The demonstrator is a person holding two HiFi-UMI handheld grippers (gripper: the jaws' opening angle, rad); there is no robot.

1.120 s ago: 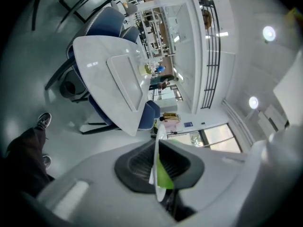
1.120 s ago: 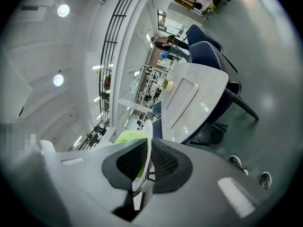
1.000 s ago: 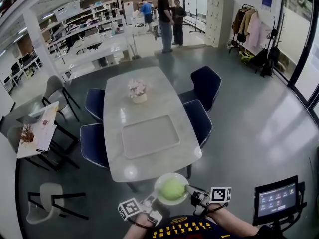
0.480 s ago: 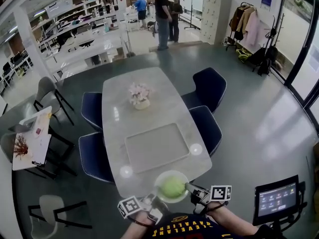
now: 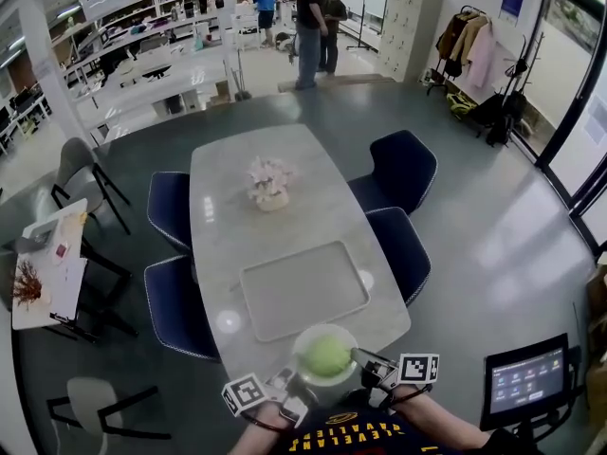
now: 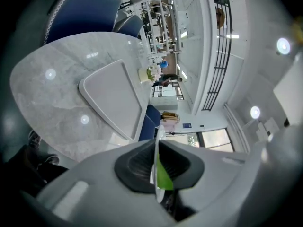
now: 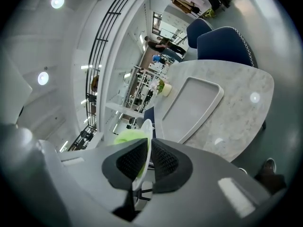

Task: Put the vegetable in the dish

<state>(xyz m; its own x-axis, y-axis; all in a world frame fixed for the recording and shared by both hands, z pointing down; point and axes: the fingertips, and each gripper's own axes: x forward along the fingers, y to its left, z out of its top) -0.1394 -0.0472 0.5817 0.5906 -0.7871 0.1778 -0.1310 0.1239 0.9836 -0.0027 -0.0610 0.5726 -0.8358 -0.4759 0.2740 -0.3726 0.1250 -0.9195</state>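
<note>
A pale green dish [image 5: 303,340] holds a round green vegetable [image 5: 326,357]. It hangs over the near end of the marble table [image 5: 237,254]. My left gripper [image 5: 296,380] is shut on the dish's near-left rim and my right gripper [image 5: 361,358] is shut on its right rim. In the left gripper view the dish rim [image 6: 156,138] stands edge-on between the dark pads of the left gripper [image 6: 157,167], with the vegetable [image 6: 164,179] behind. The right gripper view shows the dish [image 7: 146,126] pinched in the right gripper [image 7: 147,161] and the vegetable [image 7: 127,136] to its left.
A flat grey tray [image 5: 303,290] lies on the table just beyond the dish. A pot of flowers [image 5: 270,184] stands further back. Blue chairs [image 5: 175,301] line both sides. A tablet on a stand [image 5: 526,380] is at my right. People stand far off.
The table and tray have drawn nearer under the dish, which now overhangs the table's near edge. Both grippers keep their hold on the rim.
</note>
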